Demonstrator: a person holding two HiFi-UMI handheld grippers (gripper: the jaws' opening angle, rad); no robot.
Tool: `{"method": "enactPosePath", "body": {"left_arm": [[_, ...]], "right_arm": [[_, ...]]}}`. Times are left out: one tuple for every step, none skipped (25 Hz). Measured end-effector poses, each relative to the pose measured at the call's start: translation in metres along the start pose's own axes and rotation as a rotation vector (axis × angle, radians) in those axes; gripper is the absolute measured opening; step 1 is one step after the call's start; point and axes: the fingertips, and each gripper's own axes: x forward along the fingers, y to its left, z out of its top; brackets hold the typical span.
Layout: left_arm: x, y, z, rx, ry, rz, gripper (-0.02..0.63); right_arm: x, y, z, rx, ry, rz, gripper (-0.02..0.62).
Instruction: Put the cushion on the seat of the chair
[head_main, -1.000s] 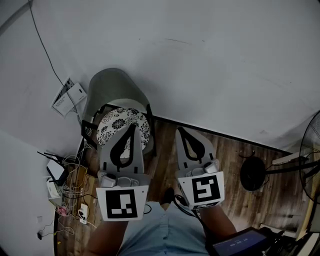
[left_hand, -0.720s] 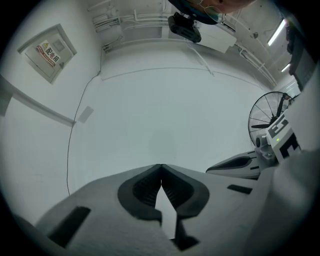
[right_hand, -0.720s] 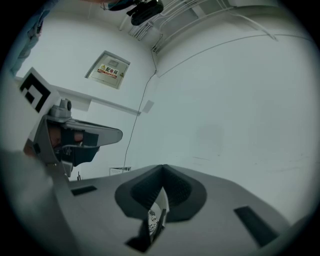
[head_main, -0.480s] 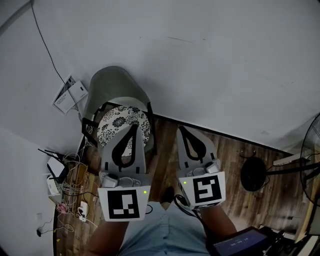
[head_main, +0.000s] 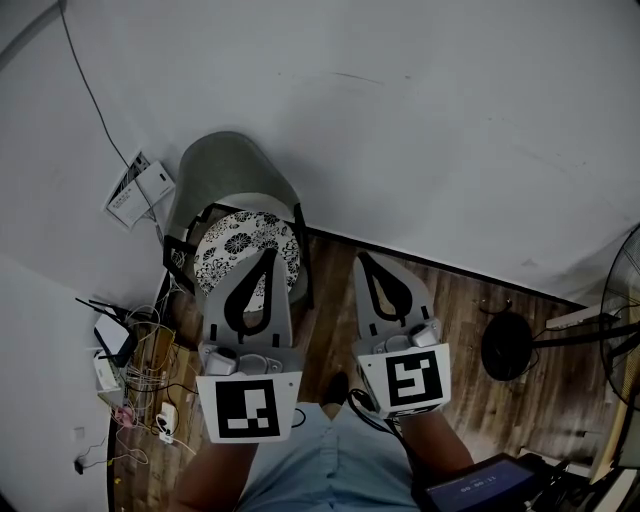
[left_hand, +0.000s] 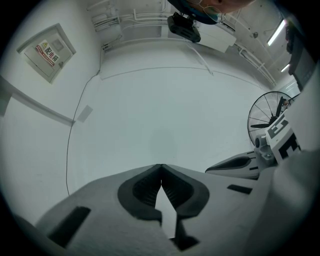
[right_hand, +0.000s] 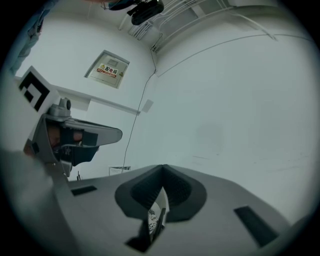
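Now we are holding left gripper (head_main: 267, 253) and right gripper (head_main: 361, 258) fingers shut, empty; cushion (head_main: 230, 245) sitting on chair (head_main: 222, 165), just past left one.

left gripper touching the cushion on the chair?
Apart. Left gripper view: the left gripper is shut on nothing, bare wall ahead; head view merely overlaps it with the cushion.
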Motion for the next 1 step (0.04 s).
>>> {"method": "enactPosePath", "body": {"left_arm": [[0.0,0.0002,-0.0001,0.0,0.0,-0.001,0.009]], "right_arm": [[0.0002,0.0003,-0.0001,0.0,0.0,-0.001,0.005]]}}
